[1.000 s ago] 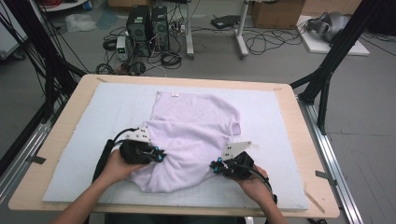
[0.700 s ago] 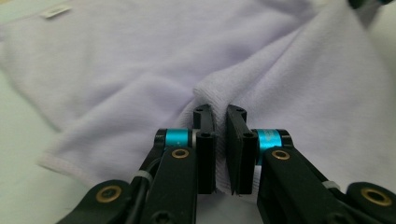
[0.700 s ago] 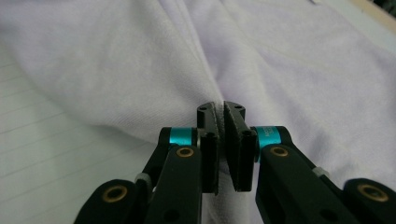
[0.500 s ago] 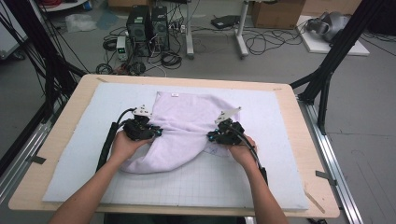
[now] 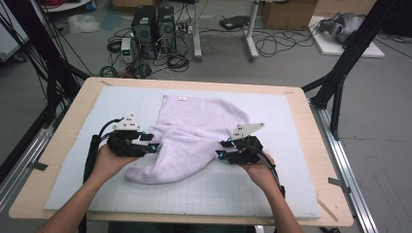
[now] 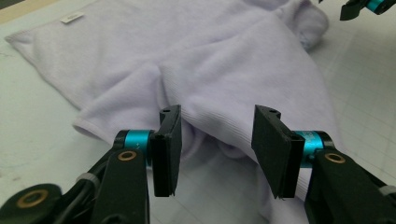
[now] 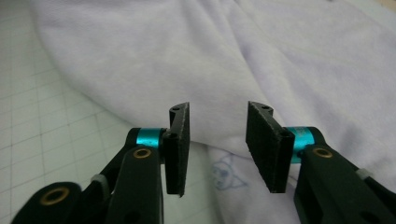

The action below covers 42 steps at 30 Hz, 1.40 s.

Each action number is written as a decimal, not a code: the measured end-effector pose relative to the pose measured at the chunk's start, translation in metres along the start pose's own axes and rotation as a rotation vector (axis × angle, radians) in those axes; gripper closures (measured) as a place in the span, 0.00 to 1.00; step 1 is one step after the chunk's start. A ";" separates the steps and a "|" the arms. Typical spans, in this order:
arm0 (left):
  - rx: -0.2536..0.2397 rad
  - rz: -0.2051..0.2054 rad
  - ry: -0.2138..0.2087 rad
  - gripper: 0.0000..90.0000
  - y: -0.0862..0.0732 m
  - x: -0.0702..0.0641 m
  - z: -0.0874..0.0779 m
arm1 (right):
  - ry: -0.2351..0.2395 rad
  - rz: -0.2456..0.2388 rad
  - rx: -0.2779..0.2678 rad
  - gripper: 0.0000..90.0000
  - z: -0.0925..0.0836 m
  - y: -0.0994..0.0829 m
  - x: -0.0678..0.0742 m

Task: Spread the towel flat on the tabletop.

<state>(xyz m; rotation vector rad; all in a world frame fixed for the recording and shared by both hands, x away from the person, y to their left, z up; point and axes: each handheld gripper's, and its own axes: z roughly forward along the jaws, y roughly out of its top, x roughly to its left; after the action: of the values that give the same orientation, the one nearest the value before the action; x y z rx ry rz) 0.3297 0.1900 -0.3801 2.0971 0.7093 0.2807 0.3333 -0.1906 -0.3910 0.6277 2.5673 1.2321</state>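
The shirt [image 5: 194, 133] lies half-folded at the centre of the frame on the mat [image 5: 272, 194]. Left tongs [image 5: 151, 142] and right tongs [image 5: 221, 149] have just been opening; both stand apart, with nothing clamped. Risk: the released fold may slump or spring back, since its lower edge is bunched. The table [image 5: 311, 104] offers free space; nothing obstructs the tongs.

The shirt [image 5: 194, 131] is soft lilac cloth, matt, finely ribbed and slightly fuzzy. It lies on a pale, smooth mat [image 5: 272, 189] printed with a thin grid, over a desk [image 5: 335, 204] of light, matt wood. The left tongs [image 6: 217, 140] and right tongs [image 7: 217, 140] are matt black plastic with rough pads, glossy turquoise metal collars and brass rivets.
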 end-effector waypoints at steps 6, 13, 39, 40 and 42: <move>0.025 0.037 -0.066 0.55 -0.018 -0.023 0.005 | 0.048 0.002 -0.020 0.55 0.015 -0.010 0.015; 0.094 0.056 -0.066 0.57 -0.044 -0.031 0.009 | 0.053 -0.014 0.077 0.54 0.045 -0.011 0.024; -0.002 0.095 -0.152 0.94 -0.012 -0.056 -0.021 | 0.078 -0.071 -0.039 0.95 -0.017 -0.008 0.042; -0.016 0.105 -0.163 0.94 -0.007 -0.061 -0.023 | 0.075 -0.072 -0.055 0.95 -0.024 -0.008 0.043; -0.025 0.121 -0.170 0.94 -0.001 -0.069 -0.026 | 0.073 -0.080 -0.071 0.95 -0.040 -0.007 0.047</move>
<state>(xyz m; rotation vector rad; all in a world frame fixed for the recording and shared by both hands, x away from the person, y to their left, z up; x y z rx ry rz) 0.2617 0.1677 -0.3613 2.1141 0.4772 0.1734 0.2750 -0.2002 -0.3728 0.4687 2.5669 1.3359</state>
